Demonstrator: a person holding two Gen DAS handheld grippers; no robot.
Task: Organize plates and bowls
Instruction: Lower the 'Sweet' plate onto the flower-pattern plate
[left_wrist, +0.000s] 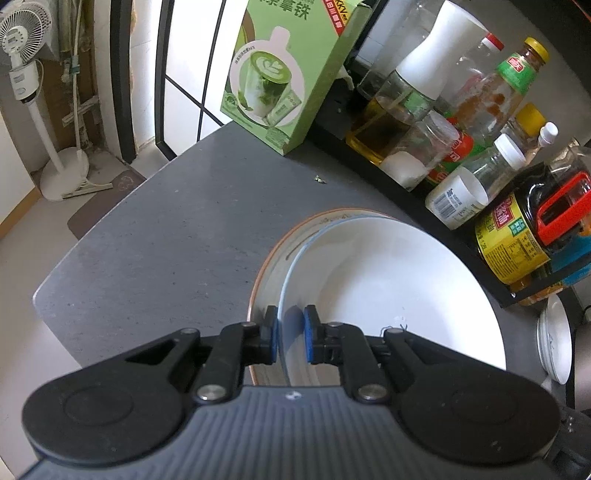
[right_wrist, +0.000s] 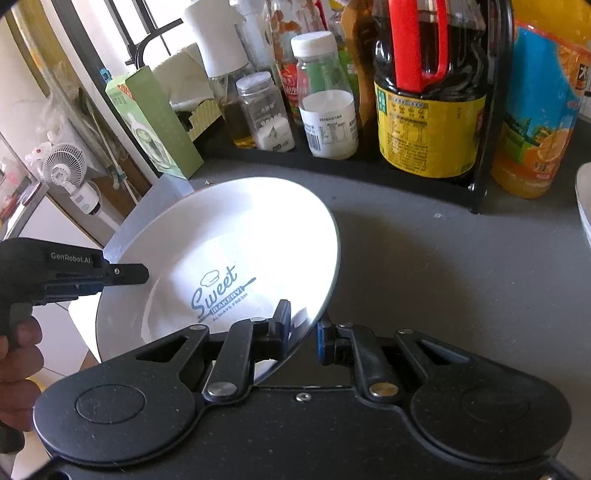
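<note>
Your left tool (left_wrist: 290, 334) is closed down on the near rim of the blue-edged white plate (left_wrist: 388, 288) — one pad on each side of the rim. That plate sits tilted inside a larger orange-rimmed plate (left_wrist: 275, 254) on the grey bench (left_wrist: 155, 236). Your right tool (right_wrist: 301, 328) pinches the opposite edge of the same plate (right_wrist: 236, 254), which carries the blue "Sweet Bakery" print and is lifted at a slant — its far rim is higher than the near one. A rack of bottles (right_wrist: 428, 110) stands just behind, and a green carton (left_wrist: 284, 74) leans at the bench's far corner.
</note>
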